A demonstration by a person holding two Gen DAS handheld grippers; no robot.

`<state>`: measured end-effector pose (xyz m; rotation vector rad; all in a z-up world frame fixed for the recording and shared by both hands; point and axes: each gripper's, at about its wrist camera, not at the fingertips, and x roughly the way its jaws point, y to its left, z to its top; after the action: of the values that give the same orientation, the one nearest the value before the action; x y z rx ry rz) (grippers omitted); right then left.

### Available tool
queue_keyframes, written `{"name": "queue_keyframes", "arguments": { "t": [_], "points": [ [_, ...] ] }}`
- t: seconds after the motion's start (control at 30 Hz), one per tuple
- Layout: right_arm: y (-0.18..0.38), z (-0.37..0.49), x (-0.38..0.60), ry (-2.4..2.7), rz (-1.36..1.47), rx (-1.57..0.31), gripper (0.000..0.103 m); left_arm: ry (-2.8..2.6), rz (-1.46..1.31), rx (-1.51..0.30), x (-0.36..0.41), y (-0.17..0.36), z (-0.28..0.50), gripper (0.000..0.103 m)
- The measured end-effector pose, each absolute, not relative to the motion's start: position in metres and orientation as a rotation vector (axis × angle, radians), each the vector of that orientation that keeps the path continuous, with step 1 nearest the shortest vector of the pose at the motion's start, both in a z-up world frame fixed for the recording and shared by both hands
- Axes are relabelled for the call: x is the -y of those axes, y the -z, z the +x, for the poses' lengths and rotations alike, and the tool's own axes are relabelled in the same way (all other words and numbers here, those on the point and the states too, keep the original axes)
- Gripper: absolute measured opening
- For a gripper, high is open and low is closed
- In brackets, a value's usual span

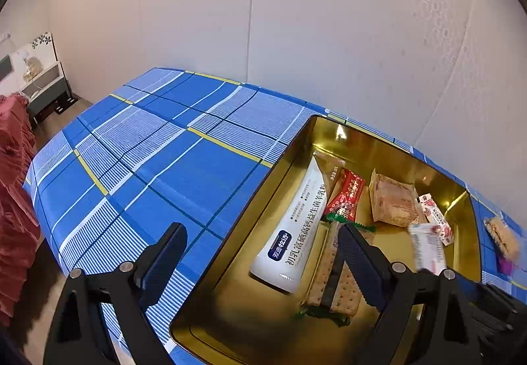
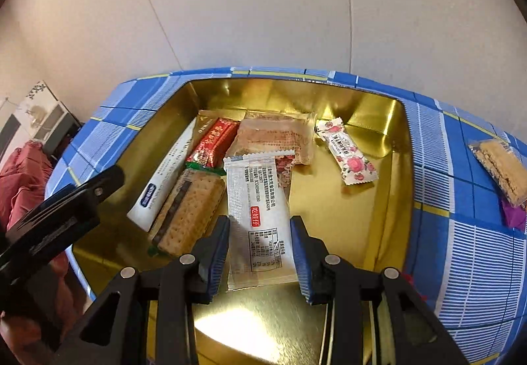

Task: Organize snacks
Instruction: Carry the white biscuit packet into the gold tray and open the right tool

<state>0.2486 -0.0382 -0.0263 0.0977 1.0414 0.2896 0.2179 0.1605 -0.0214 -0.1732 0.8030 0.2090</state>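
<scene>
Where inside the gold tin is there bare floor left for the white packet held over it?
In the gold tin, the floor is bare at the near edge under the right tool, and on the right between the rose-print candy and the right wall. The left half is crowded around the cracker sandwich.

Right tool points steeply down, jaws clamped on a white packet; left tool hovers with jaws spread wide, empty.

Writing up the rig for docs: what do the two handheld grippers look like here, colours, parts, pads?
Both match: the left gripper and right gripper have black plastic linkage arms with triangular cut-outs and round silver pivot pins. Their fingers are black-backed, faced with ribbed dark-blue pads. No cables, sleeves or readable markings show.
</scene>
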Motion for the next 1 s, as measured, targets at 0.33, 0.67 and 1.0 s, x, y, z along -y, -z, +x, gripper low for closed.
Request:
{"name": "queue_keyframes", "arguments": {
  "t": [0.33, 0.67, 1.0],
  "points": [
    [0.044, 0.270, 0.020, -0.235, 0.124, -1.128, 0.039, -0.218, -0.179, -0.825, -0.162, 0.026, 0.222, 0.093],
    [0.040, 0.266, 0.027, -0.232, 0.157, -1.103, 0.045, -0.215, -0.200, -0.824, -0.164, 0.026, 0.220, 0.093],
    [0.013, 0.239, 0.046, -0.230, 0.067, -0.980, 0.045, -0.182, -0.210, -0.830, -0.162, 0.025, 0.220, 0.094]
  ]
}}
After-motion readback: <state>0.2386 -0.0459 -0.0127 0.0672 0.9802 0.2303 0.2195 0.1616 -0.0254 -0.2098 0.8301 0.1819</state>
